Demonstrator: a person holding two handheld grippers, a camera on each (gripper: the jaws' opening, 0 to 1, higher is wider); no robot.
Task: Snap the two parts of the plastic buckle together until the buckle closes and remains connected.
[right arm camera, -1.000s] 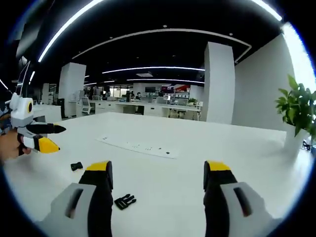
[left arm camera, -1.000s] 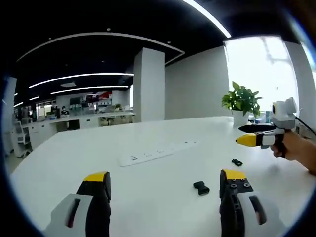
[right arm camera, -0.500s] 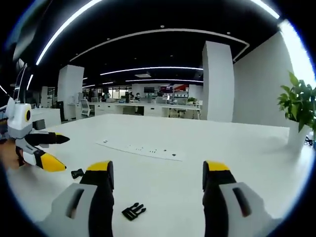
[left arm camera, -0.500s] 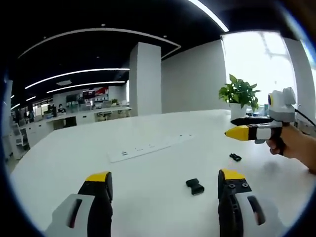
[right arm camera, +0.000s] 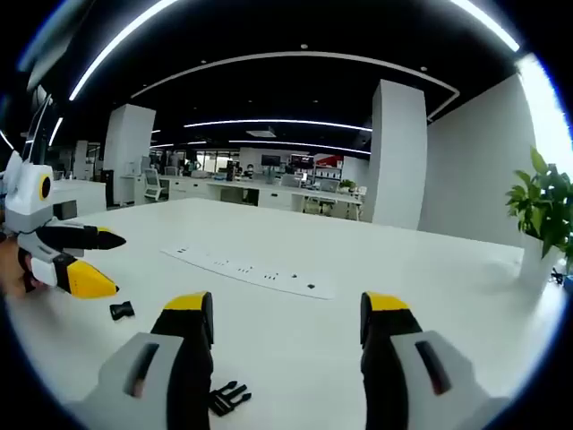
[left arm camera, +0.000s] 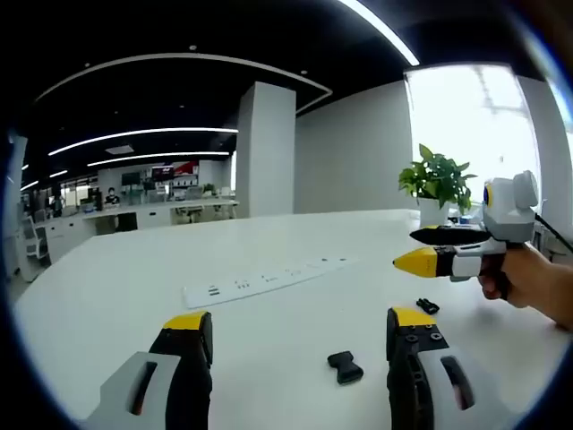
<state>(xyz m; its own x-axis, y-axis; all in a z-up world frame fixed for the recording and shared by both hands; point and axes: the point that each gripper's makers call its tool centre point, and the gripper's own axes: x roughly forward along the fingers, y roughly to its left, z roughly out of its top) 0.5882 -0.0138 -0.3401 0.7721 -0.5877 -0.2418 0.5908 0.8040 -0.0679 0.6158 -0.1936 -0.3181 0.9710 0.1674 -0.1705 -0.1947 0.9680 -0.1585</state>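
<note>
Power strip [left arm camera: 260, 281] mid-table [left arm camera: 116, 287]

Right gripper view: pronged buckle half [right arm camera: 229, 398] is partly covered by the right gripper's [right arm camera: 286, 358] own left jaw; only the prongs and part of the body show. Socket buckle half [right arm camera: 122, 310] is too small to make out any detail. The hand [right arm camera: 12, 267] on the left gripper [right arm camera: 101, 262] is cut off by the view's edge.

Left gripper view: pronged half [left arm camera: 427, 306] is tiny, prongs not resolvable. The potted plant's [left arm camera: 438, 182] pot is hidden behind the right gripper [left arm camera: 405, 249].
</note>
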